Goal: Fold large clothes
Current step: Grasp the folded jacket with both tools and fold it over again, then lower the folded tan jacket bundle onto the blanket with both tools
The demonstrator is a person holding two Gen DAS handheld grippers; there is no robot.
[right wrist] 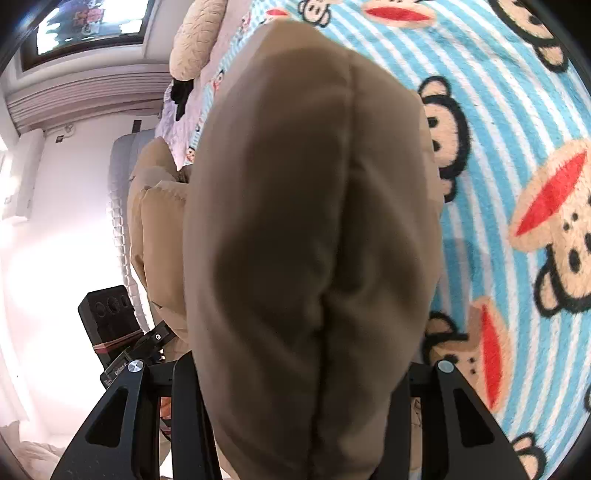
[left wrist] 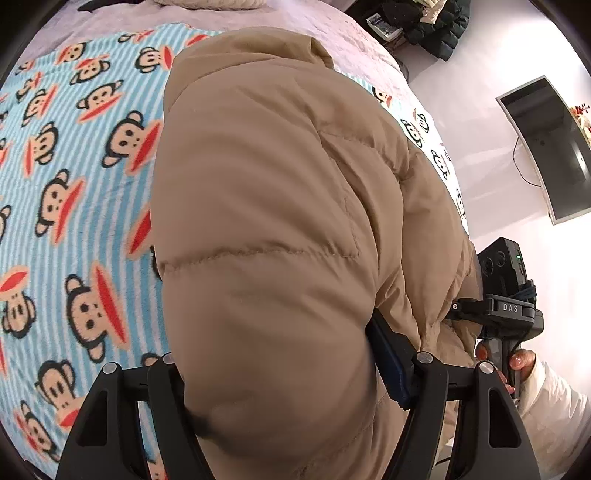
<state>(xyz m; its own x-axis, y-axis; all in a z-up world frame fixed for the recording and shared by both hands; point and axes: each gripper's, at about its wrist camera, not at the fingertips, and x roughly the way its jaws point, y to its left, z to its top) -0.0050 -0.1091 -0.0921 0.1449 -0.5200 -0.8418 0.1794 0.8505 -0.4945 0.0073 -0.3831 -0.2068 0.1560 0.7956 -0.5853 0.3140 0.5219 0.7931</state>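
Observation:
A tan puffer jacket [left wrist: 280,206] lies lengthwise on a bed covered by a blue-striped monkey-print blanket [left wrist: 74,206]. My left gripper [left wrist: 288,398] is shut on the jacket's near hem, which bulges up between its fingers. My right gripper [right wrist: 306,406] is shut on another part of the same jacket [right wrist: 314,221], whose fabric fills the view between its fingers. The right gripper also shows in the left wrist view [left wrist: 506,310] at the jacket's right edge. The left gripper's body shows at the left of the right wrist view [right wrist: 114,325].
The blanket also shows at the right in the right wrist view [right wrist: 517,147]. A beige pillow [right wrist: 195,40] lies at the bed's head. A dark monitor [left wrist: 546,147] stands by the white wall. Dark clothes [left wrist: 432,22] are piled beyond the bed.

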